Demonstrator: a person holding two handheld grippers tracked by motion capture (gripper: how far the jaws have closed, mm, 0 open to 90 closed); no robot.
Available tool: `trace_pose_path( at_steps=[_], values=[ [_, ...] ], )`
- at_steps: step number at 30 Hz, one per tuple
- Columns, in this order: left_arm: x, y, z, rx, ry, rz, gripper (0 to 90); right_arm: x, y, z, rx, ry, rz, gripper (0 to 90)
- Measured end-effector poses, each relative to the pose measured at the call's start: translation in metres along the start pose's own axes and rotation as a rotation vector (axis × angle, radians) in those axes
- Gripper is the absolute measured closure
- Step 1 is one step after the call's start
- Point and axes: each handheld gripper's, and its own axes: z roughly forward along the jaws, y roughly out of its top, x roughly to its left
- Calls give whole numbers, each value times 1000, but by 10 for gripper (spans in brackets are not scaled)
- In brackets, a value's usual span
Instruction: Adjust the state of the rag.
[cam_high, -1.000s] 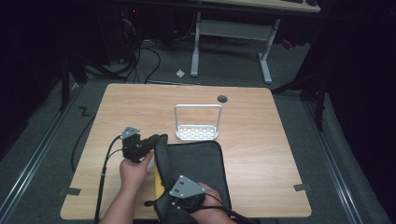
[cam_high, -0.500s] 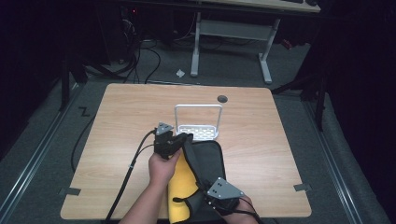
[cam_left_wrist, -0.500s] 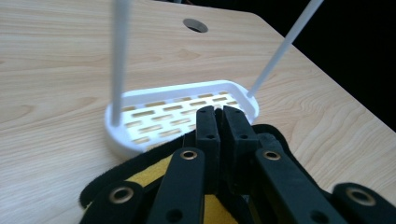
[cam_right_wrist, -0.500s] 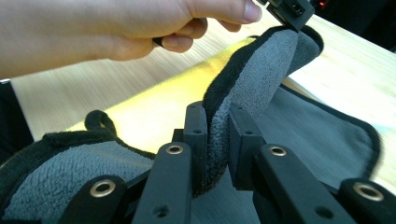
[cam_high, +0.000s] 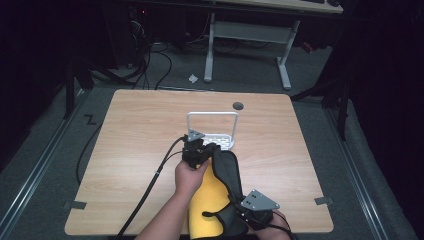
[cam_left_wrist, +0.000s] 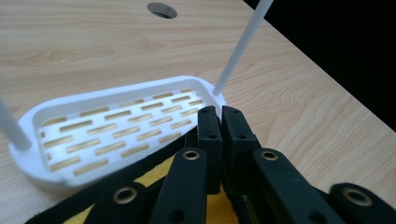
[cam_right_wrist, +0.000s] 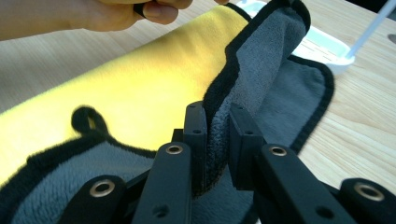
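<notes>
Mid-fold: both grippers — left gripper (cam_high: 200, 148), right gripper (cam_high: 256, 212) — had fingers clamped on the cloth (cam_high: 212, 197); next, lay its edge flat beside the white rack (cam_high: 212, 131).

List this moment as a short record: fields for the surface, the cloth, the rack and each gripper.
surface: wooden table with a round hole near its far edge
cloth: yellow and grey cloth with black trim, partly folded over
rack: white slotted rack, lying just beyond the cloth
left gripper: shut on the cloth's far edge
right gripper: shut on the cloth's grey fold
</notes>
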Motion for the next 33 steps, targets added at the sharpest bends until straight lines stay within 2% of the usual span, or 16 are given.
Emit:
trace_pose_path(
  at_steps=[2, 5, 7, 9, 12, 14, 17, 21, 25, 29, 33],
  values=[
    [-4, 2, 5, 12, 0, 10, 870, -3, -3, 0, 18, -9, -1, 778],
    [-5, 0, 15, 40, -4, 1, 867, -8, -9, 3, 56, -24, 6, 680],
    [-8, -2, 21, 53, -9, -2, 857, -12, -11, 2, 51, -24, 24, 631],
    [-12, -4, 30, 75, -46, -1, 843, -16, -10, -2, 30, -32, 45, 606],
    [-19, -6, 37, 78, -89, -17, 727, -20, -7, -8, -8, -58, 68, 582],
    [-23, -6, 40, 75, -133, -29, 673, -23, -6, -12, -20, -87, 56, 584],
    [-27, -7, 40, 75, -138, -9, 609, -26, -6, -13, -26, -86, 70, 601],
    [-21, -8, 31, 60, -123, -6, 572, -25, -7, -10, -11, -74, 63, 639],
    [-13, -13, 15, 56, -108, 2, 577, -25, -9, -5, 10, -51, 55, 692],
    [-6, -29, -9, 69, -85, 48, 595, -25, -13, 2, 56, -23, 52, 722],
    [1, -54, -38, 99, -66, 61, 585, -24, -18, 6, 99, -13, 54, 725]
  ],
)
